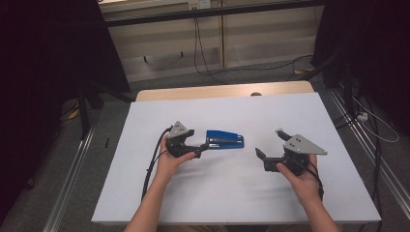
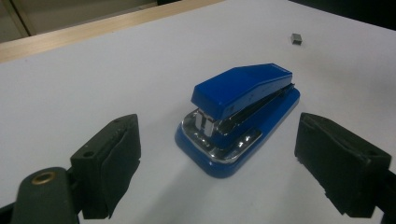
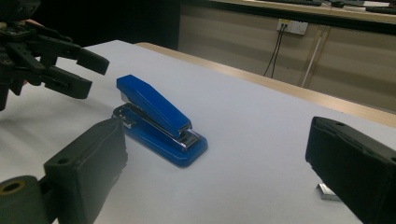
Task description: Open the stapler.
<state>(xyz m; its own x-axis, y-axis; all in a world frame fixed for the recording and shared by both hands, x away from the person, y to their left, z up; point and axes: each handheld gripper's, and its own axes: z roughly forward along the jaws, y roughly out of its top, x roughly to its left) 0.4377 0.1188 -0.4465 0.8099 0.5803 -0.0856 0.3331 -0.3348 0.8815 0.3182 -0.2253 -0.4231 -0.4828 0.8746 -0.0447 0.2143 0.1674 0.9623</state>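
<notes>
Blue plastic and bright metal make up the stapler (image 1: 225, 141), which is laid flat on the white table (image 1: 232, 193) near its middle, with its long side running across the high view. Its metal mouth is turned toward the left gripper (image 1: 203, 147), as is seen in the left gripper view, where the stapler (image 2: 238, 116) is framed between the two black jaws but is touched by neither. That gripper's jaws are held wide apart – nothing is pressed between the pads – and its tips are placed just beside the stapler's near end.

The right gripper (image 1: 270, 145) is held well apart from the stapler, on the other side of it, and its jaws are likewise spread with nothing between them. In the right gripper view the stapler (image 3: 159, 121) is seen beyond the jaws, with the left gripper (image 3: 88, 72) just behind it – open there too.

A small grey block (image 2: 296, 38) is seen on the table past the stapler, and a small strip of staples (image 3: 328, 192) lies by the right gripper's jaw.
</notes>
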